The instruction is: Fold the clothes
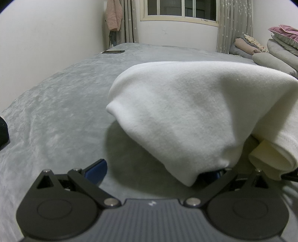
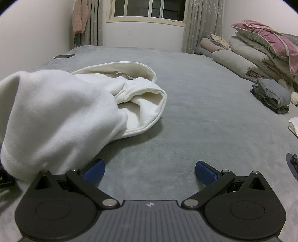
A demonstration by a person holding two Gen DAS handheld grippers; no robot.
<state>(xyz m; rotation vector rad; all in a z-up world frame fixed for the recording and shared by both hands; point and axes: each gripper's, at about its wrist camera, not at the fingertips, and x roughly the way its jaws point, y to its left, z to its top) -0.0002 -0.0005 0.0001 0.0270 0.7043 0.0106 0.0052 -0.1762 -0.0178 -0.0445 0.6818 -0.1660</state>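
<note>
Left wrist view has the left claw (image 1: pixel 158 170) spread wide and grasping nothing: its blue left pad (image 1: pixel 96 170) stands clear over the grey bed cover (image 1: pixel 55 111), while the other pad is mostly hidden under a hanging fold of the white garment (image 1: pixel 186 111), and whether cloth touches it cannot be told. That garment bulges up just ahead and to the right, casting a shadow on the cover beneath, with a cream rolled hem at the right edge. Right wrist view shows the right claw (image 2: pixel 150 172) likewise released, both blue pads (image 2: pixel 204 173) bare above the cover, nothing between them. The same white garment (image 2: pixel 61 111) lies heaped to its left, its cream-lined opening gaping toward the middle of the bed. Farther out, a folded grey garment (image 2: pixel 272 96) sits at the right, stacked quilts (image 2: pixel 260 50) lie behind it, a dark phone (image 2: pixel 65 55) rests near the far left corner, and a curtained window (image 2: pixel 147 11) fills the back wall.
</note>
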